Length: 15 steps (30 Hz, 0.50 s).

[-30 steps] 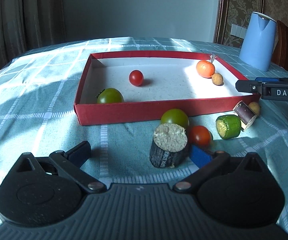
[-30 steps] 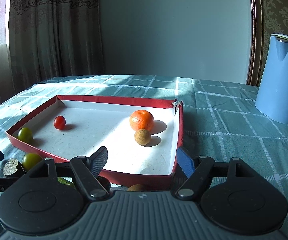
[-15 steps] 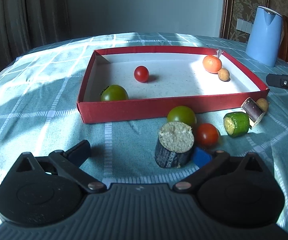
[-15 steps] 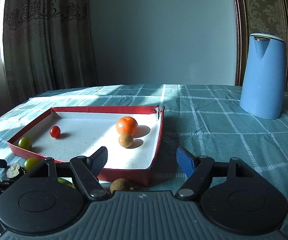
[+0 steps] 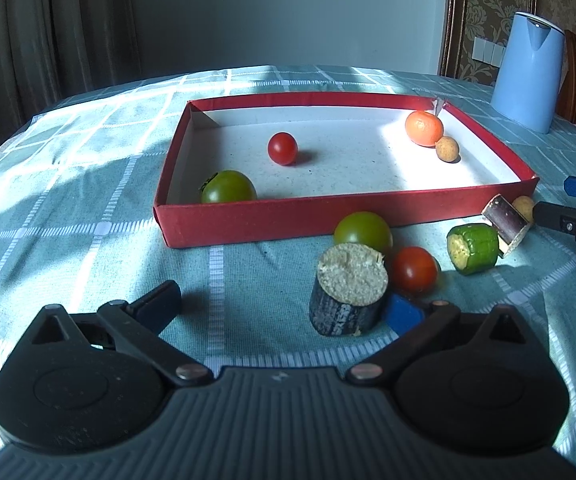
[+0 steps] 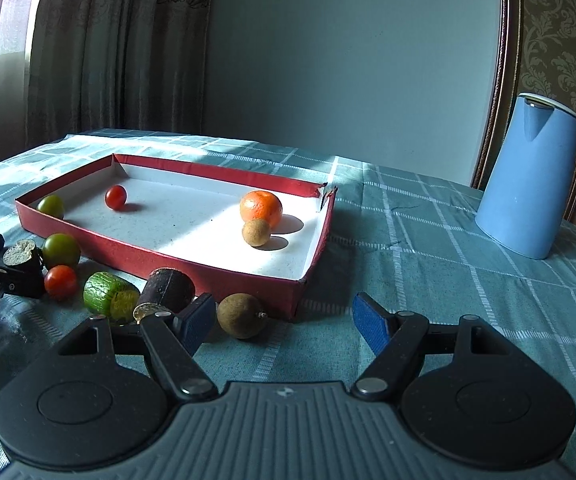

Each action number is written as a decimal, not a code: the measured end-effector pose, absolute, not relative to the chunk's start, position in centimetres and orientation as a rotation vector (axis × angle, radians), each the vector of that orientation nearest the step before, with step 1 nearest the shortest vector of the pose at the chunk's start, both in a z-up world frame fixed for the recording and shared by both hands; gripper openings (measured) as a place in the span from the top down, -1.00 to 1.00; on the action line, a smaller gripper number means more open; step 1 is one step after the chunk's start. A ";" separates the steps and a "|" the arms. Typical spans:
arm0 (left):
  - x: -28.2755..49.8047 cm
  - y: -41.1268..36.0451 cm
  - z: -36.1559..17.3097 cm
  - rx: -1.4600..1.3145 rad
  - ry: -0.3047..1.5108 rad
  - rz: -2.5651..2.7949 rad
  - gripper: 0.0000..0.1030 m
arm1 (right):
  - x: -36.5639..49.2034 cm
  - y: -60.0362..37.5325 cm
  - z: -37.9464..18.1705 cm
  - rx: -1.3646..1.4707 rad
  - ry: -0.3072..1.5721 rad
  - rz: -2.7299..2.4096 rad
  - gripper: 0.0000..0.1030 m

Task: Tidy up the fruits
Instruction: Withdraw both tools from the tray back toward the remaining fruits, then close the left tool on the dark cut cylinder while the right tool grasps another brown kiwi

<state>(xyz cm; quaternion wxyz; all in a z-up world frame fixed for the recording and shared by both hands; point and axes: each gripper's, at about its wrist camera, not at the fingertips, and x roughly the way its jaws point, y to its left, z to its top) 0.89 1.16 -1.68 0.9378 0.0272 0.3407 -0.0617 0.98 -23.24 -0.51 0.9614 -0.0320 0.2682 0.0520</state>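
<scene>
Left wrist view, lower frame: left gripper (image 5: 284, 308) stands spread wide and grasps nothing; the dark cut stalk piece (image 5: 347, 290) stands upright just inside its blue finger, whether touching cannot be told. Right wrist view, lower centre: right gripper (image 6: 282, 320) also released, jaws apart, nothing between the pads; the brown longan (image 6: 242, 316) lies on the cloth just beside its left finger.

Outstanding, on the checked tablecloth (image 5: 88, 200) in front of the red tray (image 5: 288, 220): 6 items. These are the stalk piece, a red tomato (image 5: 413, 270), a green tomato (image 5: 361, 230), a green cut piece (image 5: 473, 248), a purple cut piece (image 5: 505, 224) and the longan.

Done, inside the tray: 4 items. Green tomato (image 5: 228, 187) at the near left corner, cherry tomato (image 5: 282, 148) mid-tray, tangerine (image 5: 423, 127) and a small longan (image 5: 447, 149), touching, at the far right.

Judgement: under half complete. Upper right, a blue kettle (image 5: 527, 72), well apart
</scene>
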 end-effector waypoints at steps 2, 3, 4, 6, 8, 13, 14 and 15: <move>0.9 1.1 -1.7 0.056 0.696 -0.126 -1.00 | 1.5 -23.1 -0.8 -0.053 0.581 0.131 -0.46; 0.9 1.1 -1.7 0.056 0.696 -0.126 -1.00 | 1.8 -22.9 -1.0 -0.052 0.595 0.137 -0.47; 0.9 1.1 -1.7 0.055 0.696 -0.126 -1.00 | 1.9 -22.7 -1.0 -0.056 0.603 0.141 -0.37; 0.9 1.1 -1.7 0.056 0.696 -0.126 -1.00 | 2.5 -22.3 -1.3 -0.065 0.628 0.146 -0.14; 0.9 1.1 -1.7 0.056 0.696 -0.126 -1.00 | 2.9 -22.0 -1.5 -0.067 0.653 0.163 0.16; 0.8 1.1 -1.7 0.056 0.695 -0.126 -1.00 | 2.8 -21.8 -1.5 -0.061 0.648 0.179 0.43; 0.8 1.1 -1.7 0.056 0.695 -0.126 -1.00 | 2.7 -21.7 -1.5 -0.067 0.645 0.177 0.43; 0.8 1.1 -1.7 0.056 0.695 -0.126 -1.00 | 2.7 -21.7 -1.5 -0.067 0.645 0.177 0.43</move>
